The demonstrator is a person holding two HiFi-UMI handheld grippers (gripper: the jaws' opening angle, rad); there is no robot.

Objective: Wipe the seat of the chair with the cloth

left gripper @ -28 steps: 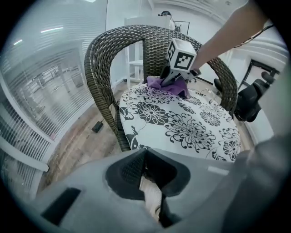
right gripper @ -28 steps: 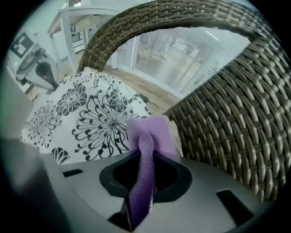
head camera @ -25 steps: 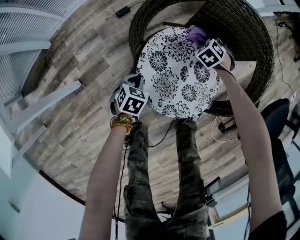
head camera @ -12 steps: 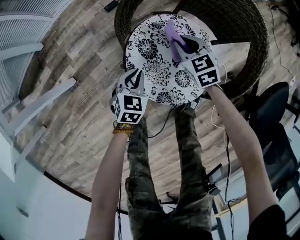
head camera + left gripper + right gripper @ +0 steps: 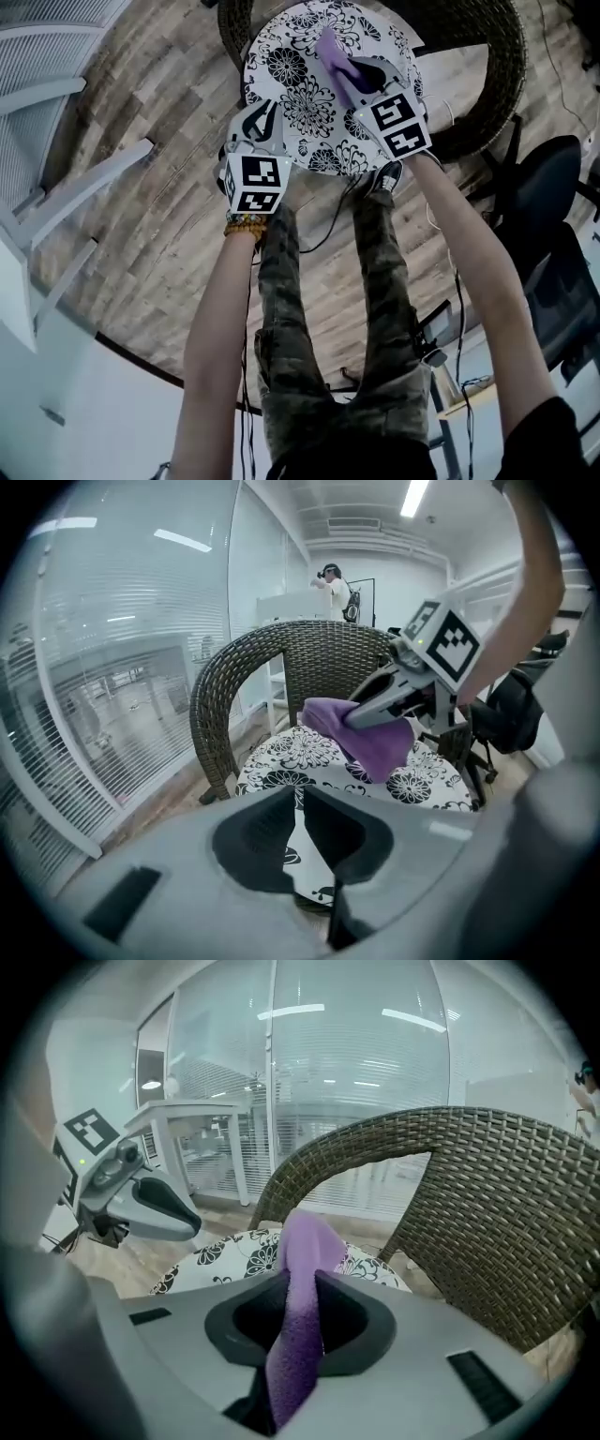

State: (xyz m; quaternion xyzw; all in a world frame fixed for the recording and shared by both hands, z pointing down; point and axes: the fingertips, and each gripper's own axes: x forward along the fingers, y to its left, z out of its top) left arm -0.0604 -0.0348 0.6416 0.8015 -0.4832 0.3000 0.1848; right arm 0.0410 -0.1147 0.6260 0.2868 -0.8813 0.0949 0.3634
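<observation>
Two grippers are over the chair (image 5: 483, 66), a dark wicker one with a round seat (image 5: 291, 103) covered in a black and white flower pattern. In the head view the left gripper (image 5: 262, 120) is at the 8 o'clock edge of the seat; its jaws are almost together, with only a thin slit and nothing between them. The right gripper (image 5: 364, 77) comes in from the 4 o'clock side and is clamped on the purple cloth (image 5: 333, 56). The cloth hangs from its jaws over the middle of the seat, a little toward 12 o'clock. Whether the lower end touches the seat I cannot tell. The person's legs (image 5: 375, 281) stand at 6 o'clock of the chair, on a wooden floor (image 5: 159, 206).
</observation>
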